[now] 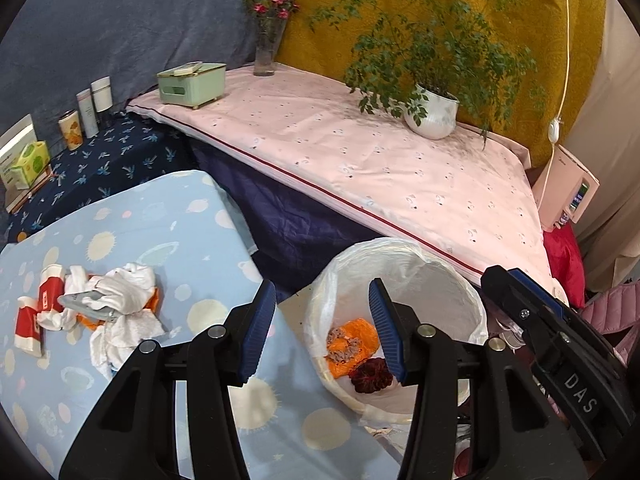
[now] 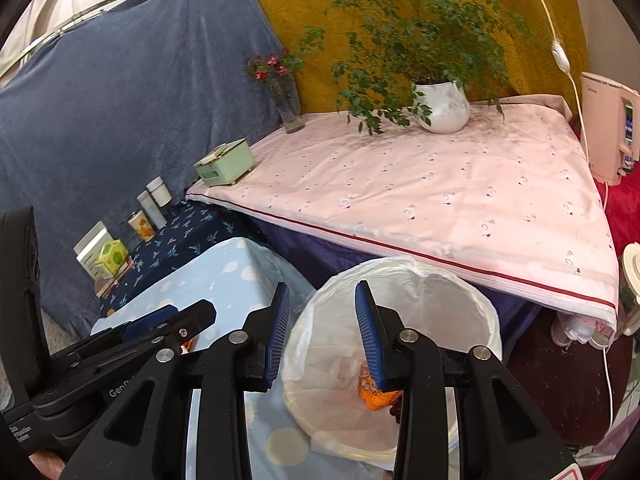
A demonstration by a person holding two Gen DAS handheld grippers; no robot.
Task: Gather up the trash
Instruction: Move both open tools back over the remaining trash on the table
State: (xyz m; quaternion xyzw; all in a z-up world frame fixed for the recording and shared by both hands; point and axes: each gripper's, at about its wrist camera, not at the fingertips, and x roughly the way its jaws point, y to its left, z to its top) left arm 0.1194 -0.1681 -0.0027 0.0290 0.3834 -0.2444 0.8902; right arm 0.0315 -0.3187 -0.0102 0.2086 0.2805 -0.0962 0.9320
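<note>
On the light blue tablecloth (image 1: 160, 216) lies a trash pile: crumpled white tissues (image 1: 124, 292), red-and-white wrappers (image 1: 34, 316) and an orange scrap. To its right stands a white bin lined with a clear bag (image 1: 404, 256), holding an orange wrapper (image 1: 354, 344) and a dark red piece (image 1: 370, 376). My left gripper (image 1: 322, 292) hangs open and empty between the table's edge and the bin. My right gripper (image 2: 322, 292) is open and empty over the bin's near rim (image 2: 460, 280); the orange wrapper (image 2: 374, 398) shows below its right finger.
A pink-covered table (image 1: 360, 152) behind the bin carries a potted plant (image 1: 432, 116), a flower vase (image 1: 266, 52) and a green box (image 1: 190, 82). Bottles and a can (image 1: 86, 114) stand on a dark blue patterned surface at left. A pink device (image 2: 608, 132) sits at right.
</note>
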